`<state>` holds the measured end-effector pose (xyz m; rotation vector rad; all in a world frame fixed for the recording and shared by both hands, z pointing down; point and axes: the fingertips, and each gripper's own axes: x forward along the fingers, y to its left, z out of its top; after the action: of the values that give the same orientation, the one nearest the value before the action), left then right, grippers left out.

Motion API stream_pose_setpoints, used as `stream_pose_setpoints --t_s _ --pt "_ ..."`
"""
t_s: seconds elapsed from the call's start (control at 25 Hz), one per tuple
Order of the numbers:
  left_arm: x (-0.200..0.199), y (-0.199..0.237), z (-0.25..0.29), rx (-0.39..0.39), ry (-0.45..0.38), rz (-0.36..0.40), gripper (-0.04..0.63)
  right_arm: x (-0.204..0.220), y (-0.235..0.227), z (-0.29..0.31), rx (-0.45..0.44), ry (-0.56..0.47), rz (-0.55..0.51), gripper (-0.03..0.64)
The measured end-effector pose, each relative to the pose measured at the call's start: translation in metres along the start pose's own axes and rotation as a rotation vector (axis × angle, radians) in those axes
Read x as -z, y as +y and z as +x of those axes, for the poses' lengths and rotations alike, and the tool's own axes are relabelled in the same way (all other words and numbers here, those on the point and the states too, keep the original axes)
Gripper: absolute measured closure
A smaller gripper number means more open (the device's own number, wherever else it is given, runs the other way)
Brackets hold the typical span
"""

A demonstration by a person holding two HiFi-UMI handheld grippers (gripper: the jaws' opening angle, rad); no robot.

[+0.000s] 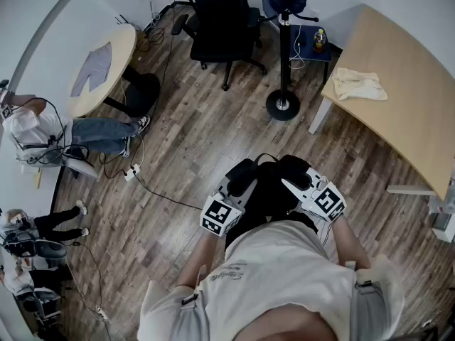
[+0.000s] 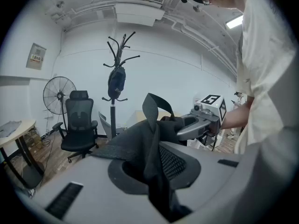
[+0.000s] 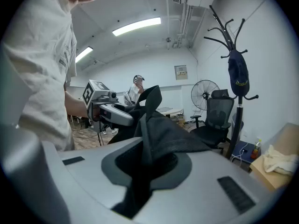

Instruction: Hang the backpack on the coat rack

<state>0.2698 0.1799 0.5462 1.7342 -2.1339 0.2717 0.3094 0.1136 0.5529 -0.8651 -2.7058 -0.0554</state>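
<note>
The black backpack (image 1: 266,190) hung between the two grippers in front of the person's chest, clear of the wooden floor (image 1: 199,148) and well apart from the coat rack (image 1: 286,55) ahead. The left gripper (image 1: 240,176) had its jaws closed down on a fold of the backpack's fabric. The right gripper (image 1: 297,175) pinched the opposite side the same way, and the top loop (image 2: 152,107) stood up free between them.

The step in hand looked like the carry to the rack. Doing it well called for even pinches, so the bag would not sag to one side. It also called for an upright, open loop, since that was probably what would go over a hook. A dark bag (image 3: 238,73) occupied one side of the rack, so a free upper prong seemed the better target. An office chair (image 1: 224,27) stood near the pole, so coming in from the open side looked wiser.
</note>
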Motion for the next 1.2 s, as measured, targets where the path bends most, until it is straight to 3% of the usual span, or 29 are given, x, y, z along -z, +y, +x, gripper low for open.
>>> stream_pose_setpoints --t_s 0.52,1.2 --pt "-0.008 0.069 0.005 0.058 -0.016 -0.023 0.532 -0.011 -0.028 0.059 0.026 0.033 -0.007 0.581" --pt "-0.051 0.201 0.007 0.233 -0.090 0.139 0.533 -0.072 -0.082 0.158 0.188 0.027 -0.023 0.580"
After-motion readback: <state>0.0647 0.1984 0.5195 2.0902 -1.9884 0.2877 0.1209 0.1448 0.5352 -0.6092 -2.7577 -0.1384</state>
